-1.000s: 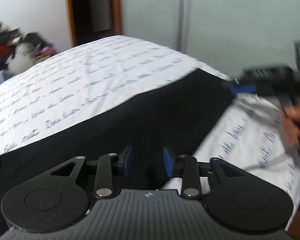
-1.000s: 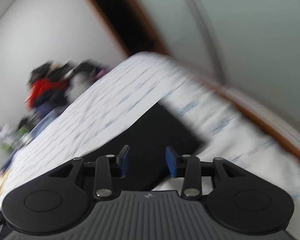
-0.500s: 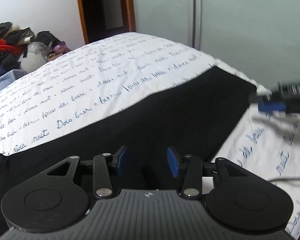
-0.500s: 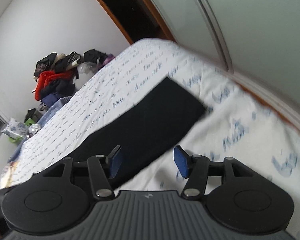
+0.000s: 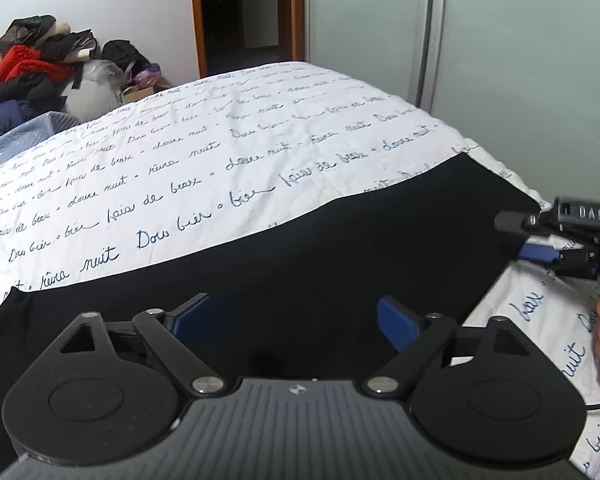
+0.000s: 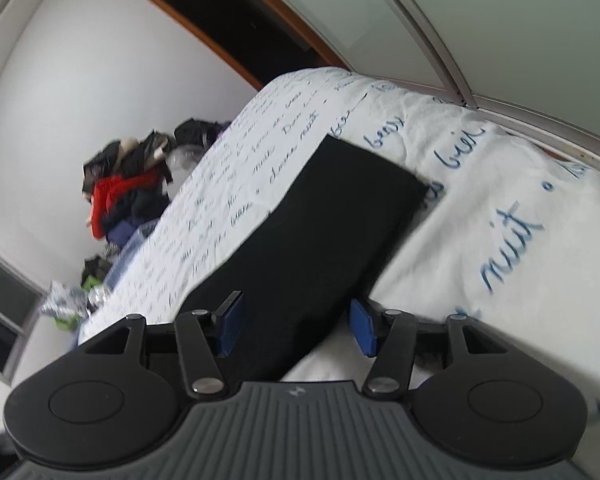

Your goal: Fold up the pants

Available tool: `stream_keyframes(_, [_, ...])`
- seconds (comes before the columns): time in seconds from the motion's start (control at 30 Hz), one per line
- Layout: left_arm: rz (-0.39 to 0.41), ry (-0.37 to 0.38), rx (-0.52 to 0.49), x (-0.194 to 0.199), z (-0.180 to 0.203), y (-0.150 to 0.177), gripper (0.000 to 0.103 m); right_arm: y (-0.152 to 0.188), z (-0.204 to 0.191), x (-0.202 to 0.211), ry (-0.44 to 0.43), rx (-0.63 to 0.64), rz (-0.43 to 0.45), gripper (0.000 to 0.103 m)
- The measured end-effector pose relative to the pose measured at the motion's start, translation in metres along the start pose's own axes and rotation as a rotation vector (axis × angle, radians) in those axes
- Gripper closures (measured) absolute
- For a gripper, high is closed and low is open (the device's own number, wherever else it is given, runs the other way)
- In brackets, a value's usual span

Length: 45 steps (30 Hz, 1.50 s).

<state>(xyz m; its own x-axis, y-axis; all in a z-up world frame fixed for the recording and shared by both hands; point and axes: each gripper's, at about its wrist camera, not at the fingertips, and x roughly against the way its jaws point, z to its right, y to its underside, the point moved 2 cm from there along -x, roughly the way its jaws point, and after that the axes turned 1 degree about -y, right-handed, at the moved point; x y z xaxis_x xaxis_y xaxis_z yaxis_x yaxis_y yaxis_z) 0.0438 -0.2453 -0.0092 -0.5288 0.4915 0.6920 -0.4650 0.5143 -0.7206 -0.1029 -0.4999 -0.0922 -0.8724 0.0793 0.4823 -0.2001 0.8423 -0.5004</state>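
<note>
The black pants [image 5: 320,256] lie flat in a long strip across the white bed sheet with blue script [image 5: 180,168]. My left gripper [image 5: 294,322] is open and empty, low over the middle of the pants. My right gripper [image 6: 294,330] is open and empty, just above the near edge of the pants [image 6: 320,240]. The right gripper also shows in the left wrist view [image 5: 540,240], at the right beside the pants' end, with the hand that holds it.
A pile of clothes and bags [image 5: 40,68] sits past the far left of the bed. A dark doorway [image 5: 244,12] and pale sliding wardrobe doors [image 5: 460,40] stand behind the bed. The bed's right edge [image 6: 540,144] runs close to the wardrobe.
Both grippers have opened wider. The left gripper has tilted up so that more of the pants and bed shows. The right gripper has come lower and closer to the pants' edge.
</note>
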Motion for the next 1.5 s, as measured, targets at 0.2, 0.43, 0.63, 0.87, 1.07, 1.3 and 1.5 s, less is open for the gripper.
stream_keyframes(0.2, [-0.036, -0.028, 0.028, -0.008, -0.007, 0.003, 0.011, -0.019, 0.001, -0.021, 0.009, -0.007, 0.043, 0.048])
stream_keyframes(0.43, [-0.09, -0.036, 0.088, -0.017, -0.022, 0.0, 0.012, -0.031, 0.0, -0.038, 0.043, -0.005, 0.073, 0.077])
stream_keyframes(0.63, [-0.137, 0.038, 0.2, -0.027, -0.041, -0.004, 0.016, -0.031, -0.007, -0.04, 0.066, 0.052, 0.077, 0.09])
stream_keyframes(0.87, [-0.173, 0.337, 0.579, -0.039, -0.076, -0.003, 0.016, -0.017, -0.059, -0.039, 0.129, 0.384, 0.085, 0.091])
stream_keyframes(1.07, [-0.175, 0.536, 0.817, -0.055, -0.086, -0.01, 0.015, 0.017, -0.115, -0.041, 0.139, 0.689, 0.086, 0.091])
stream_keyframes(1.3, [-0.164, 0.64, 0.906, -0.078, -0.07, -0.027, 0.015, 0.068, -0.157, -0.04, 0.103, 0.941, 0.068, 0.091])
stream_keyframes(1.5, [-0.237, 0.677, 0.943, -0.103, -0.06, -0.023, 0.016, 0.107, -0.176, -0.035, 0.081, 1.107, 0.055, 0.091])
